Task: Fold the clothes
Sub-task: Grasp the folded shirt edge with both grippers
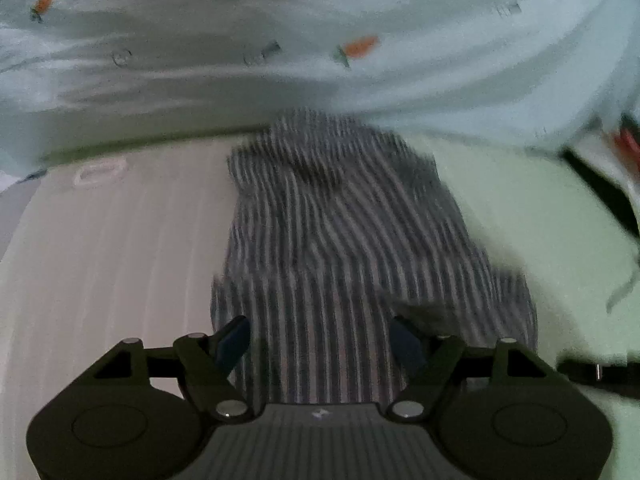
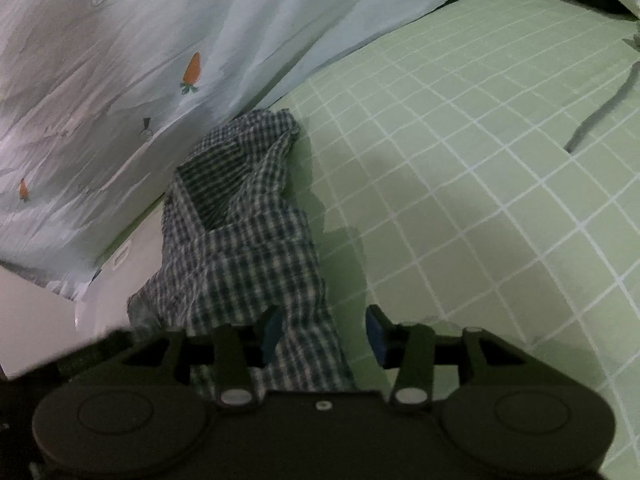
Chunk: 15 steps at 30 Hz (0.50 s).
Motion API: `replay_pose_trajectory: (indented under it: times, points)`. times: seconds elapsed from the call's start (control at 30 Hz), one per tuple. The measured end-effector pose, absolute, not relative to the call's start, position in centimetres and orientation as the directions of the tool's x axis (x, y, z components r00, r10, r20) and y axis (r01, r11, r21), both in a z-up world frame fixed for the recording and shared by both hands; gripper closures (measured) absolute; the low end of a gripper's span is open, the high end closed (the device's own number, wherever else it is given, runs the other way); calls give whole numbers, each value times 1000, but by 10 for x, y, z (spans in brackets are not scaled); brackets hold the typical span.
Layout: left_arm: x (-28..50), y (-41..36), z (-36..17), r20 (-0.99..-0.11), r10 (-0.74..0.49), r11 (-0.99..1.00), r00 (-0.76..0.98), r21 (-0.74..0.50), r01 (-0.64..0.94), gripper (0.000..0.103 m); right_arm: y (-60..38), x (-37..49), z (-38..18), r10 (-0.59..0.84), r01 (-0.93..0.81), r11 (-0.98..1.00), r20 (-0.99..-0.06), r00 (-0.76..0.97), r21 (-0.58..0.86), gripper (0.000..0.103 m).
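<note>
Nearest in the left wrist view, the left gripper (image 1: pixel 320 340) hangs over the near end of the checked garment (image 1: pixel 340 240), its jaws spread wide with cloth showing between the two blue pads and nothing pinched. That view is blurred, so the check pattern reads as stripes. In the right wrist view, the right gripper (image 2: pixel 324 332) is likewise spread wide; its left blue pad (image 2: pixel 272 330) lies over the garment's near right edge, while the other pad stands over bare sheet, and whether either pad touches the fabric cannot be told.

The checked garment (image 2: pixel 240 240) is a dark-and-white piece lying crumpled in a long heap on the bed, running away from both grippers. Its far end is bunched and rumpled, with an opening showing a darker inside. It lies along the left edge of the green grid-patterned sheet (image 2: pixel 460 180), and to its left is a pale, faintly ribbed surface (image 1: pixel 120 260).

Beyond the garment's far end, a pale blue cover printed with orange carrots (image 2: pixel 120 80) lies heaped and creased, touching or just behind the bunched cloth. Far right on the sheet lies a dark strap (image 2: pixel 600 116), well apart from the garment.
</note>
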<state>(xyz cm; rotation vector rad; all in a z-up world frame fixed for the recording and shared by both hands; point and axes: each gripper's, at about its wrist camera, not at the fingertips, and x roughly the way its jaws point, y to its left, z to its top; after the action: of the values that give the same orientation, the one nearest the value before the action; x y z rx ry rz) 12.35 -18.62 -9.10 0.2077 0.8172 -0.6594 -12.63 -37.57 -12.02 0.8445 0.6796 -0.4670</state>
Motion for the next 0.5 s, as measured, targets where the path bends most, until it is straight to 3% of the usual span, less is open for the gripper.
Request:
replay_pose_trajectory:
  times: [0.23,0.5]
  points:
    - [136,-140,-104,-793,-408,861,453,-169,479,21,-383,-131,-123,-125,655,513,-708,696,554,43]
    - [133,-74,-128,-868,-369,917,332,-280,285,21,-375,-159,-154,8,666,272,-693,720,695,34]
